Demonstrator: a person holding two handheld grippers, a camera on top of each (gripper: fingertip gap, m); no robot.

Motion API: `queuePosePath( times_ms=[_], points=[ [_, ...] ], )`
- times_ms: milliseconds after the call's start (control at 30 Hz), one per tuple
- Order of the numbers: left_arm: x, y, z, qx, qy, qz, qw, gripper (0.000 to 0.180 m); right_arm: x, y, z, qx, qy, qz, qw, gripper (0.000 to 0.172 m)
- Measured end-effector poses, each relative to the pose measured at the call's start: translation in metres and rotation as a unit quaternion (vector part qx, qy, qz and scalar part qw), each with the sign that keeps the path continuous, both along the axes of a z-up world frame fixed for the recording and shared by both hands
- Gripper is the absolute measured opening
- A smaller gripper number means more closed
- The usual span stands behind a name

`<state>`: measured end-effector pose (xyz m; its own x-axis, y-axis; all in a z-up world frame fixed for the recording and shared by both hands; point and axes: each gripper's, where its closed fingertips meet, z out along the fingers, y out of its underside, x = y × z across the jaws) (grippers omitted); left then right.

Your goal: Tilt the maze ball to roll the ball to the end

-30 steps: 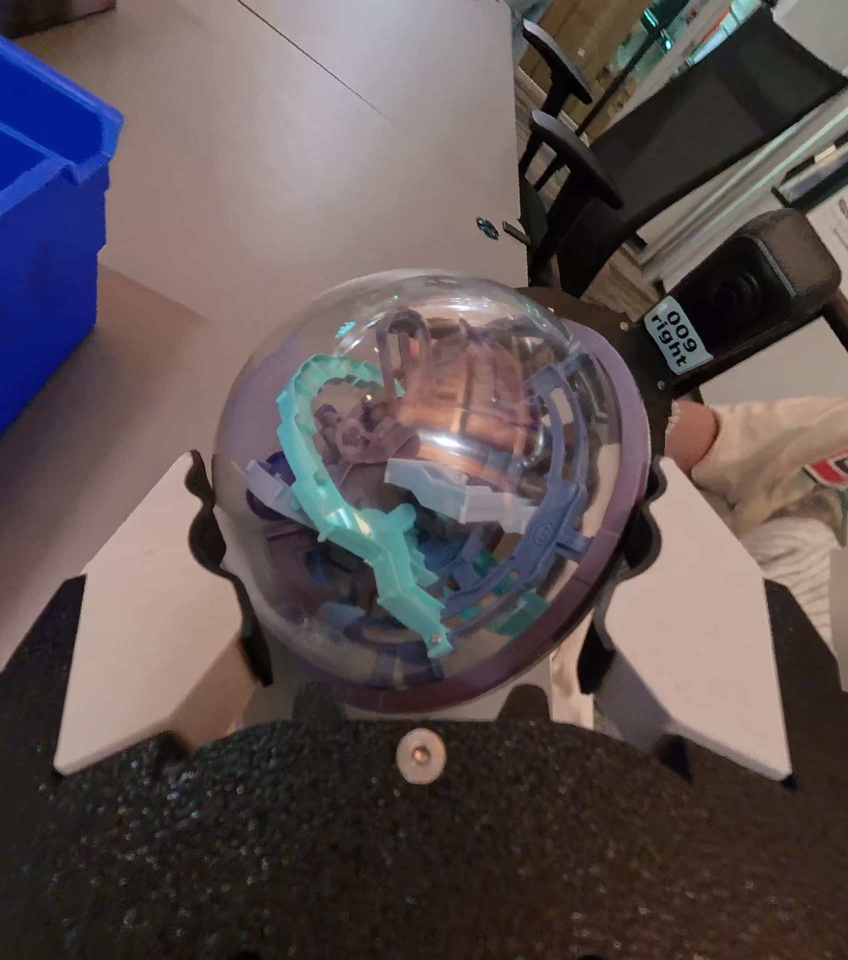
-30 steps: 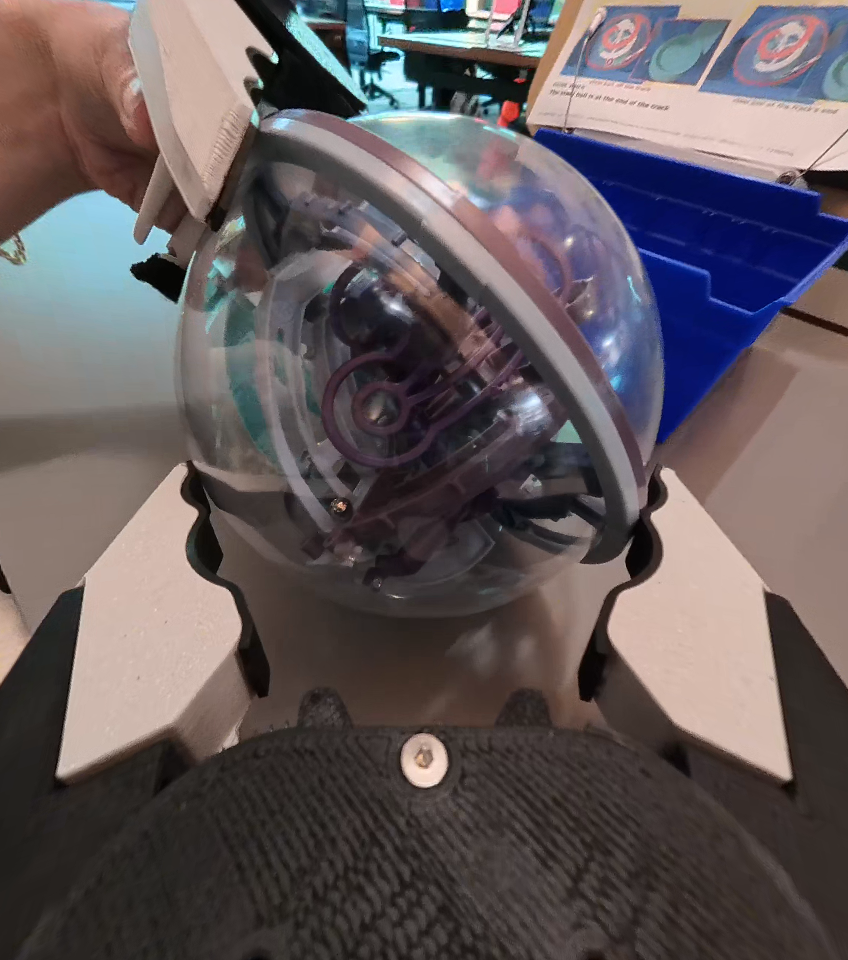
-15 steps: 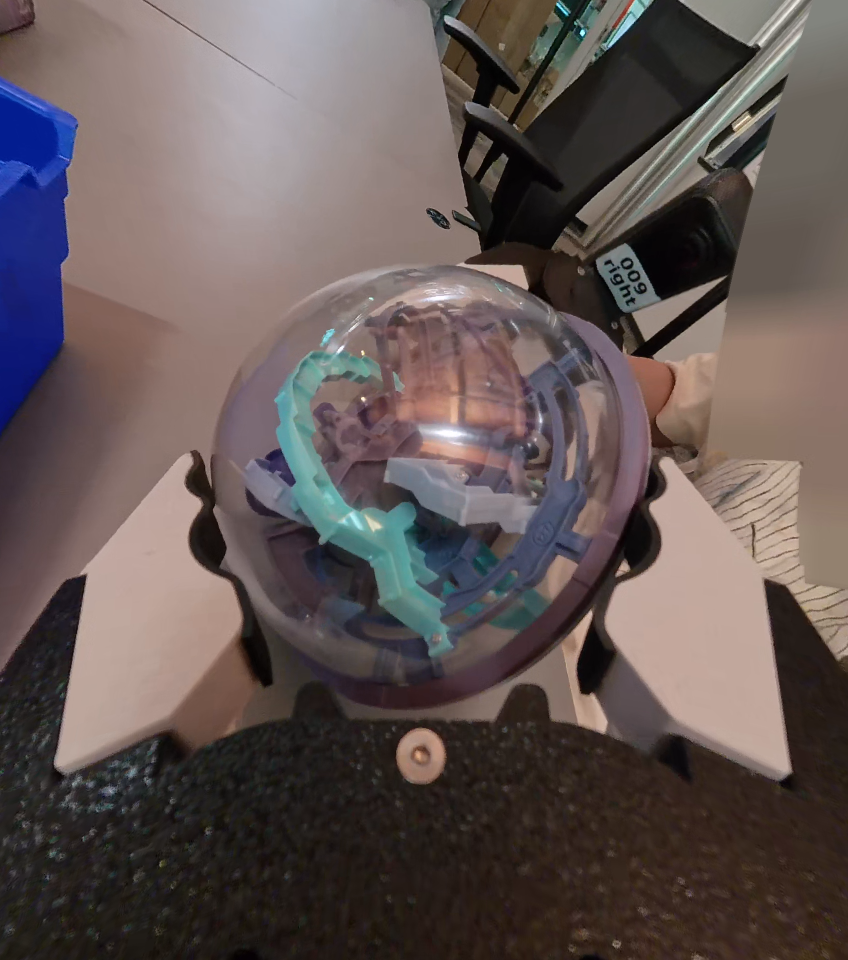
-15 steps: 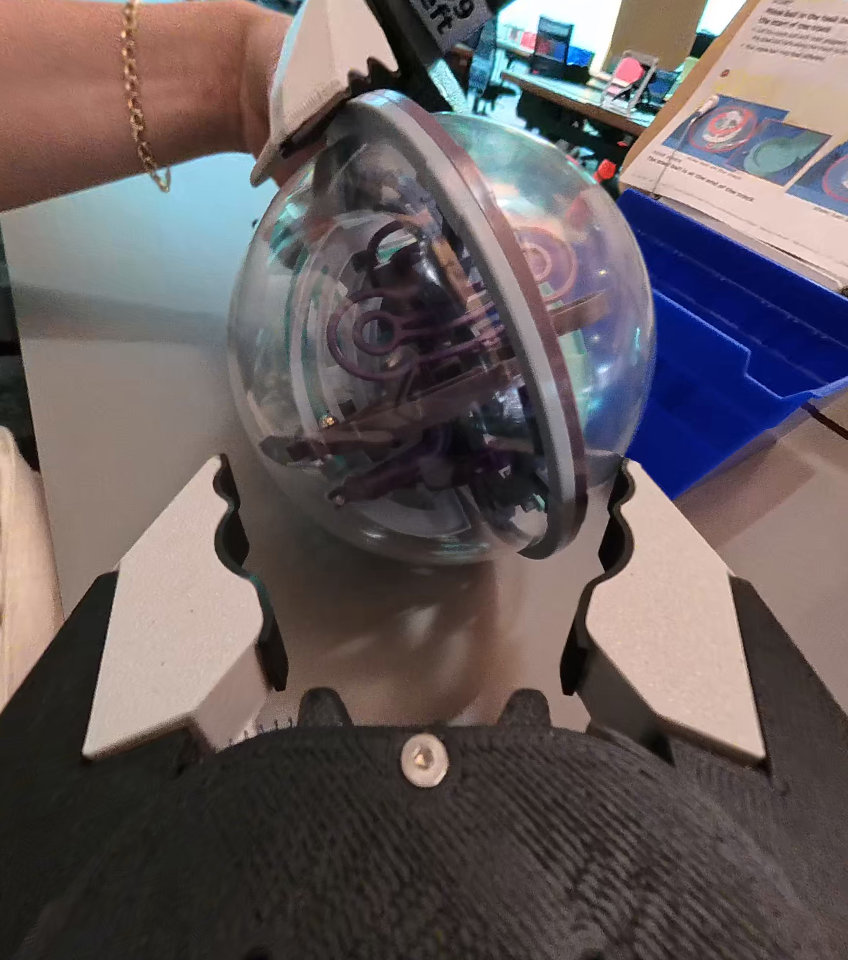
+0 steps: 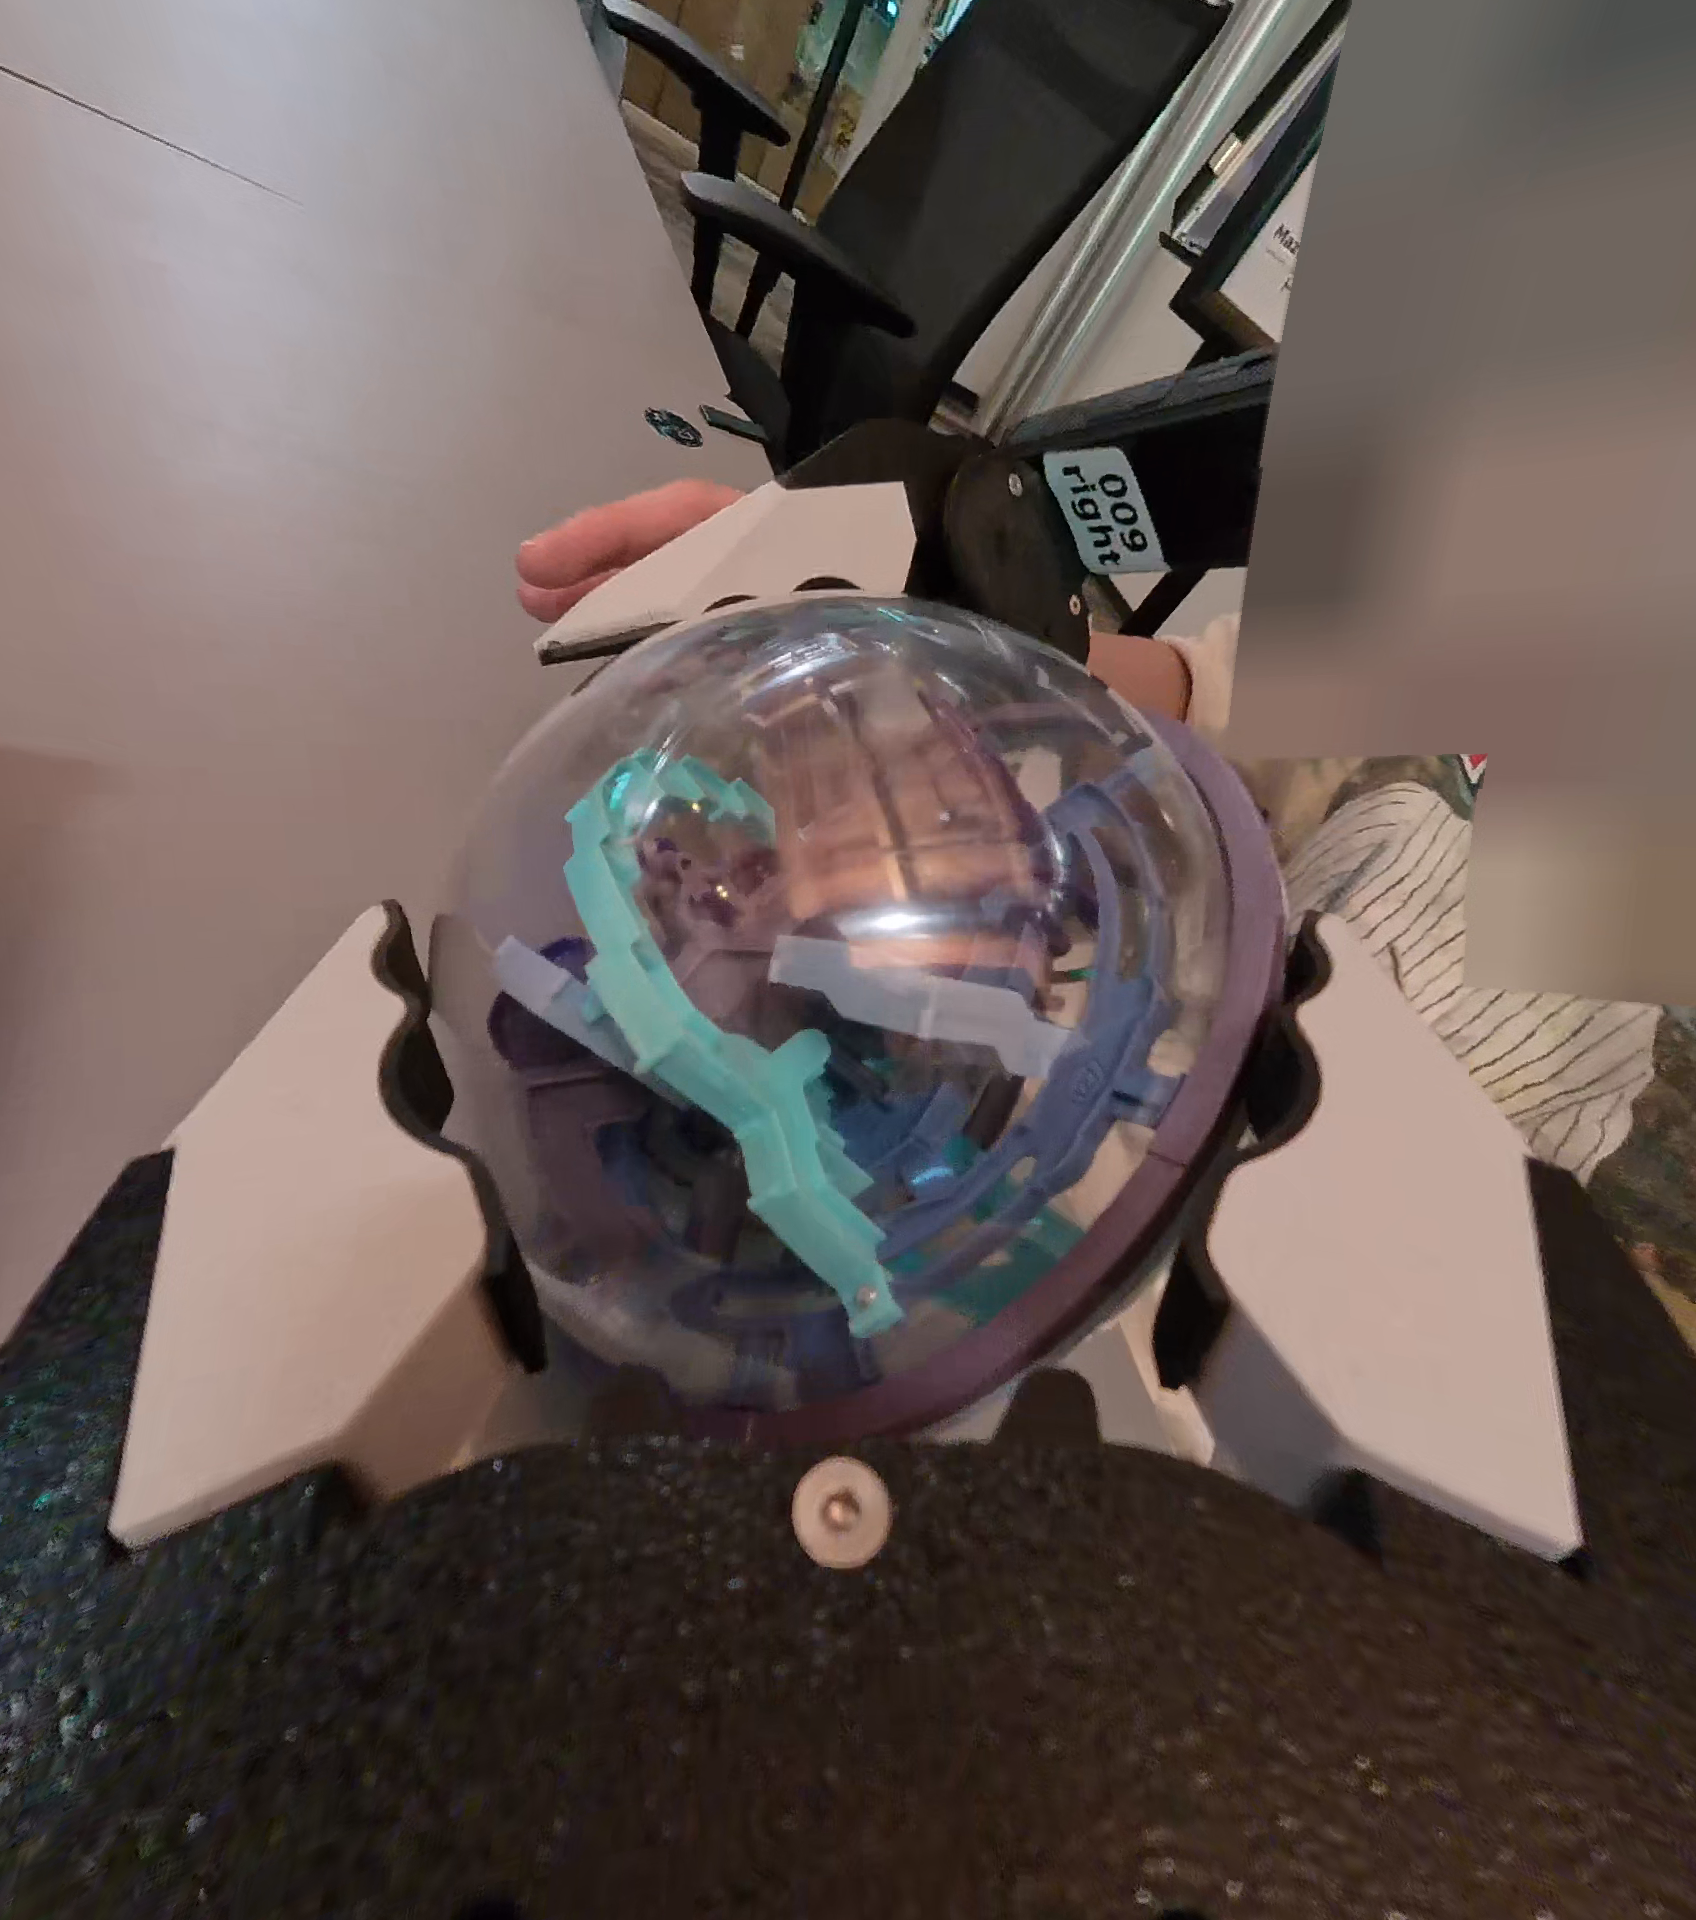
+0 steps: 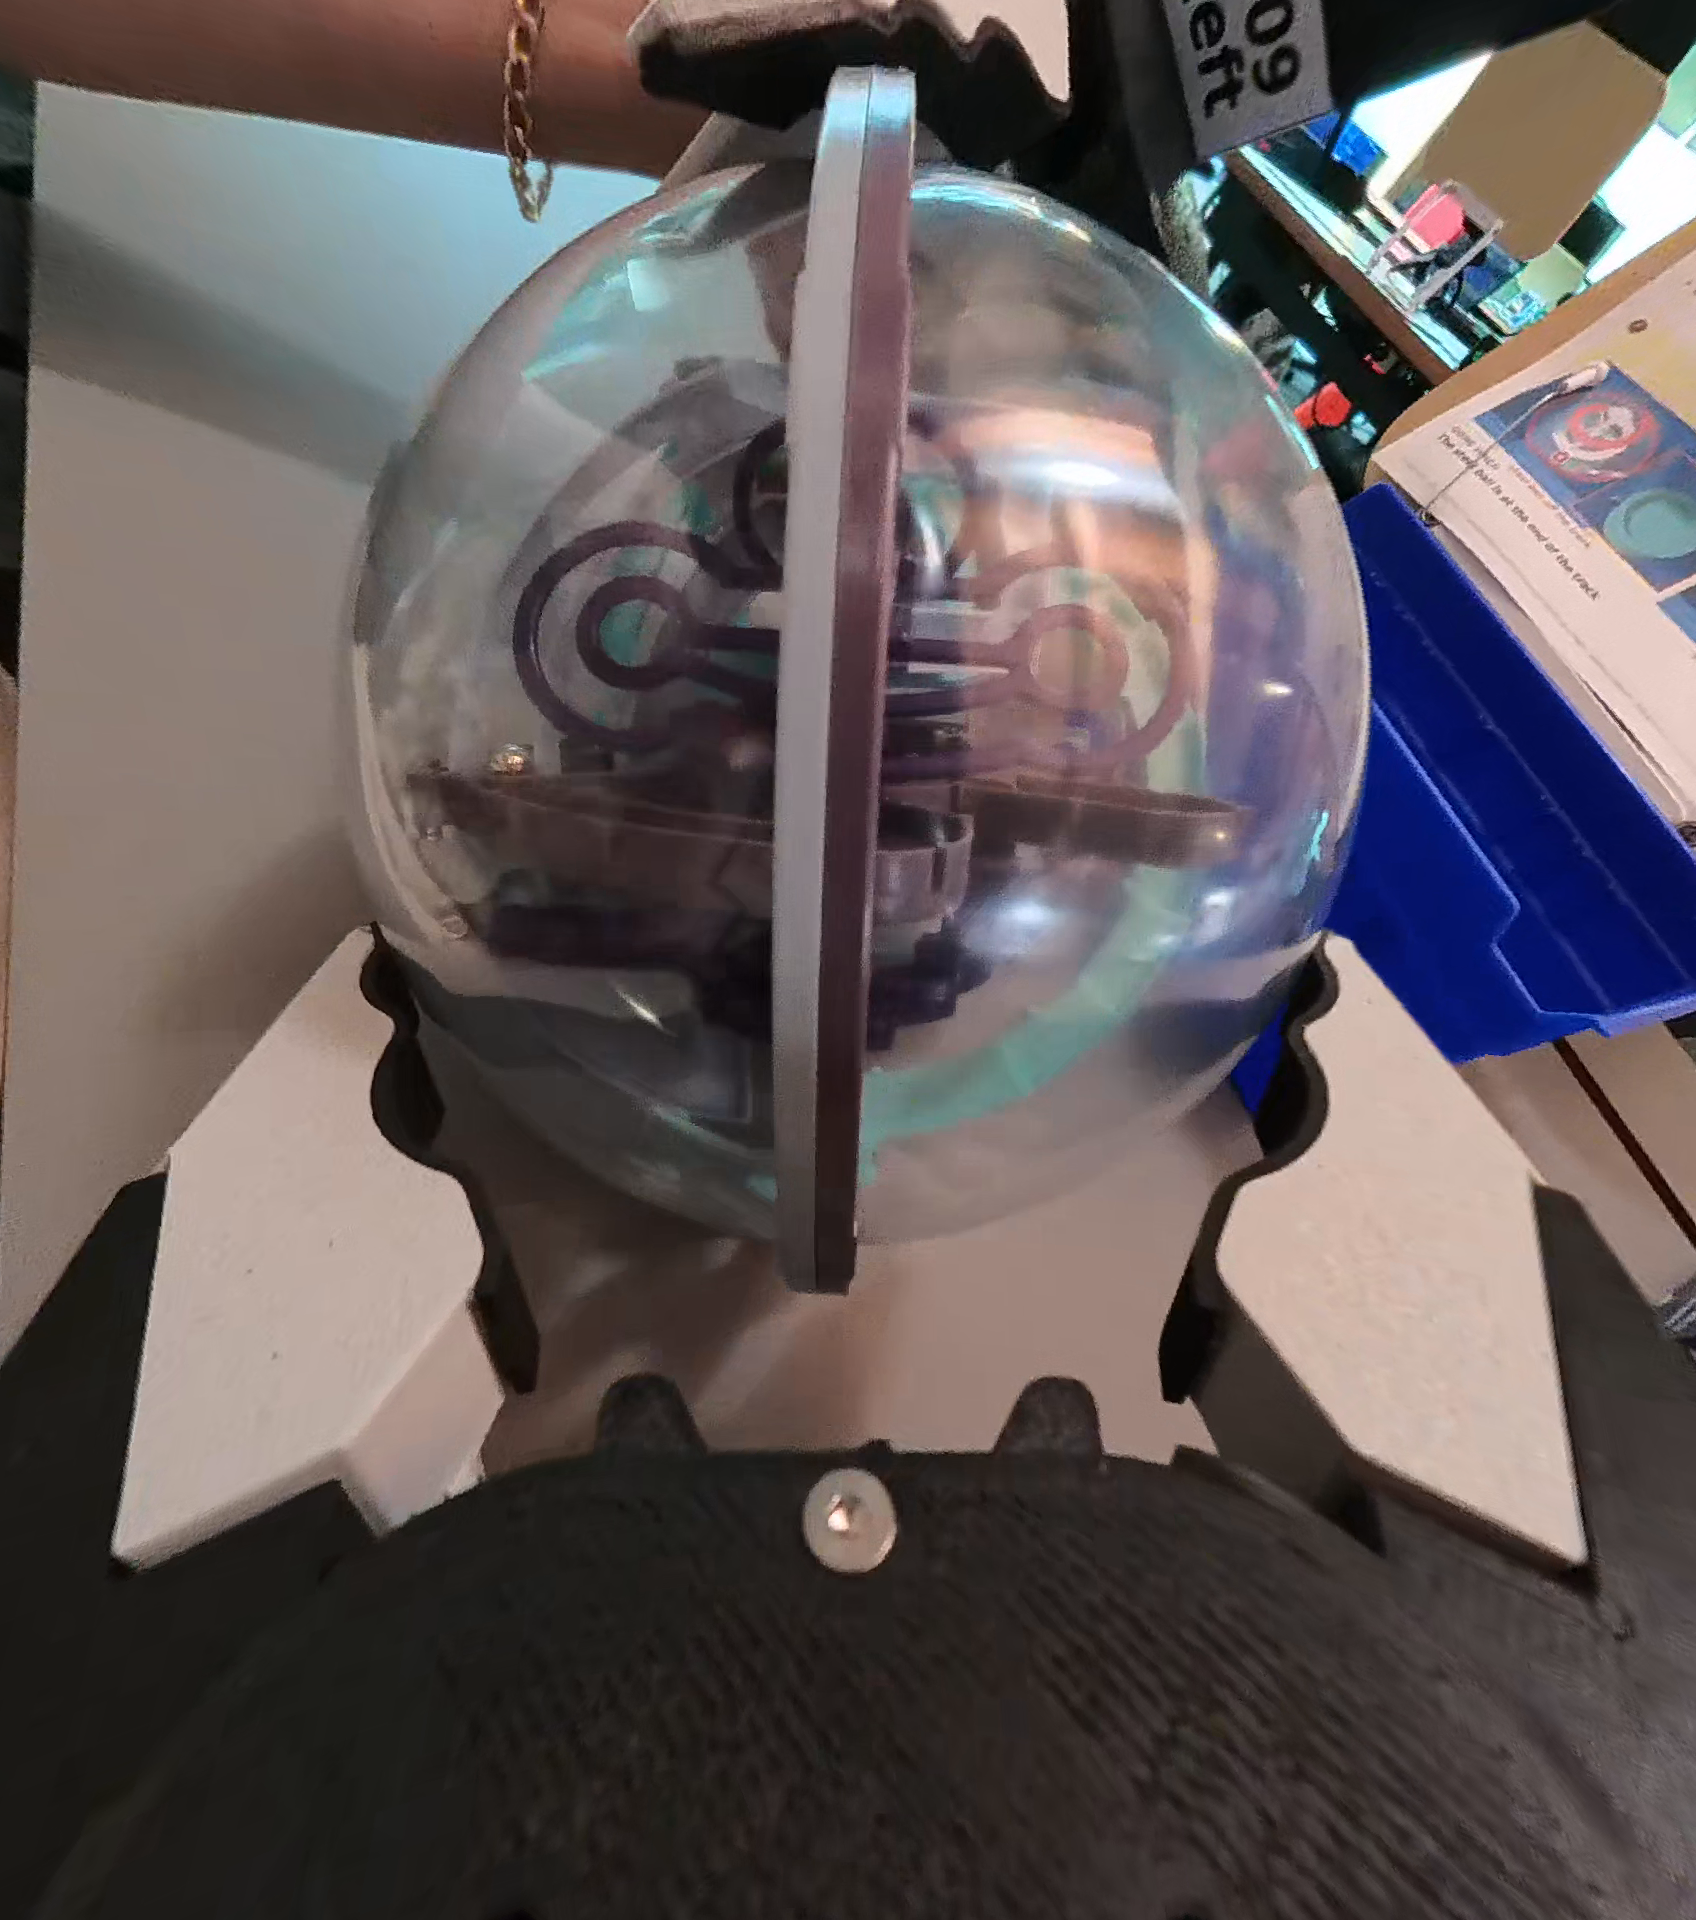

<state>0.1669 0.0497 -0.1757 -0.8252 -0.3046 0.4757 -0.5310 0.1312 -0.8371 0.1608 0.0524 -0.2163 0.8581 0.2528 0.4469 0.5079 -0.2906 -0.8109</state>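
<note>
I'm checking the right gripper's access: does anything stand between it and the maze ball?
Nothing visible does. The maze ball sits directly between the fingers of the right gripper; the left gripper grips it from the far side.

Black office chair [image 5: 885,239] beside pale table [image 5: 252,416].

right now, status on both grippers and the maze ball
Left gripper and right gripper both clamped on the maze ball. Small steel ball sits on a dark track. Nothing blocking; blue bin alongside.

Blue bin [image 6: 1509,831], black chair [image 5: 927,208]
</note>
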Motion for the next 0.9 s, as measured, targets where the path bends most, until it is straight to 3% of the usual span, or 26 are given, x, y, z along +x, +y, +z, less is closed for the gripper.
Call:
queuePosePath(
  times_ms=[233, 533, 700, 900],
  points=[
    [0.003, 0.000, 0.000, -0.004, 0.009, 0.018, 1.000, 0.154, 0.002, -0.002, 0.000, -0.001, 0.003, -0.012, 1.000, 0.158],
    [0.018, 0.023, 0.005, 0.004, 0.007, 0.139, 0.990, 0.155, 0.004, 0.001, 0.006, 0.019, 0.064, -0.031, 0.997, 0.155],
    [0.003, 0.023, 0.007, -0.024, 0.007, 0.114, 0.993, 0.134, -0.003, 0.003, 0.011, 0.039, 0.071, -0.016, 0.997, 0.151],
    [-0.002, 0.025, 0.005, -0.043, -0.007, 0.105, 0.994, 0.135, -0.008, 0.004, 0.015, 0.054, 0.077, -0.008, 0.996, 0.150]
  ],
)
